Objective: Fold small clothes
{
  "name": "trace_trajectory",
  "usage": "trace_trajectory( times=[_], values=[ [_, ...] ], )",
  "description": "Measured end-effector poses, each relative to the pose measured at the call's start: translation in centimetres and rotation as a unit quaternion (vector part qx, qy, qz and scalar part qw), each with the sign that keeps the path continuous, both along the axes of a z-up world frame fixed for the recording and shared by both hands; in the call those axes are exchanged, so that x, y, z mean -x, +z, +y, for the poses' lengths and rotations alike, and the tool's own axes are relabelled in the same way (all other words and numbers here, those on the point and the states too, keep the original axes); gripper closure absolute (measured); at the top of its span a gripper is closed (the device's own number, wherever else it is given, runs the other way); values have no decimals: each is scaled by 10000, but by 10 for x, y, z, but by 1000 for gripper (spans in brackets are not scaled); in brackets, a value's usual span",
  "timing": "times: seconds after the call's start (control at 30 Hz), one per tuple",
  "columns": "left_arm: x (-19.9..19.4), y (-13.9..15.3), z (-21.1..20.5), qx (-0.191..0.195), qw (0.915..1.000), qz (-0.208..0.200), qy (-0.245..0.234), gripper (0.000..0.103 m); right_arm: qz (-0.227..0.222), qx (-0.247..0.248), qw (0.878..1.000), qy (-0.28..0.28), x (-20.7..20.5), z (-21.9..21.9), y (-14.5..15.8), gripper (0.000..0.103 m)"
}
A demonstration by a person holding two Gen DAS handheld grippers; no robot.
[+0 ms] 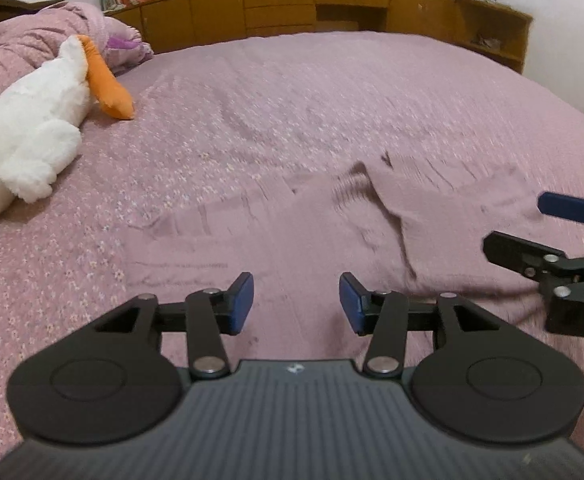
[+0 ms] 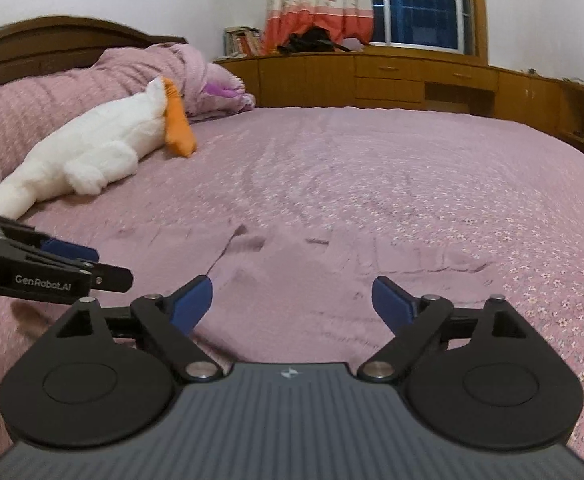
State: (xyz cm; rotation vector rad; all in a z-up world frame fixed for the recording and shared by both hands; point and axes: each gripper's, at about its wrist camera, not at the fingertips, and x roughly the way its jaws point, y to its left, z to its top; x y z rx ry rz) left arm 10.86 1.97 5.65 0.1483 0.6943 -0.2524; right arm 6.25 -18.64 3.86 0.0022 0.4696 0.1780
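Note:
A small mauve garment (image 1: 332, 232) lies spread flat on the pink flowered bedspread (image 1: 251, 120), nearly the same colour, with a folded edge running diagonally across it. My left gripper (image 1: 296, 300) hovers over its near part, open, with nothing between the blue pads. To its right my right gripper (image 1: 520, 224) is over the garment's right side. In the right wrist view the garment (image 2: 300, 276) lies just ahead of my right gripper (image 2: 292, 300), whose jaws stand wide open and empty. The left gripper (image 2: 111, 266) enters from the left edge there.
A white plush duck (image 1: 31, 128) with an orange beak (image 1: 111, 84) lies at the left of the bed. A bunched pink quilt and pillow (image 2: 163, 76) sit by the dark headboard (image 2: 51, 36). Wooden cabinets (image 2: 392, 76) line the far wall under a curtained window.

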Motion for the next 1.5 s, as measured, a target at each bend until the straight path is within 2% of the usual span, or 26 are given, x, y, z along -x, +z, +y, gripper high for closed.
trace_trajectory(
  times=[0.07,0.37,0.63,0.83,0.9,0.93,1.0,1.07,1.1,1.17,1.3,1.5],
  values=[
    [5,-5,-3,-90,9999,20,-52,49,29,78,10000,35,4,5,-5,11],
    [9,-22,-10,-329,9992,88,-221,48,81,454,9987,215,4,20,-25,12],
    [8,-31,-15,-264,9983,92,-519,49,193,742,9964,373,-3,28,-41,20],
    [5,-38,-21,-397,9973,-61,-612,48,106,991,9936,531,-5,34,-47,36],
    [6,-40,-22,-465,9965,-228,-651,49,77,973,9936,561,-5,34,-47,44],
    [7,-40,-22,-522,9959,-298,-673,63,60,953,9937,579,-6,33,-47,47],
    [8,-39,-22,-648,9948,-406,-671,85,60,902,9940,613,-7,32,-46,65],
    [6,-33,-18,-552,9958,-430,-598,87,42,888,9942,611,-8,29,-43,82],
    [5,-30,-14,-451,9964,-456,-552,87,12,869,9944,606,-9,28,-40,86],
    [5,-20,-5,-364,9966,-610,-422,87,3,740,9955,590,-11,22,-34,90],
    [-3,-2,12,-299,9952,-914,-159,87,-73,507,9977,445,-19,6,-16,92],
    [-38,18,46,-272,9933,-1057,380,88,-259,522,9983,33,-35,-26,8,94]
  ],
)
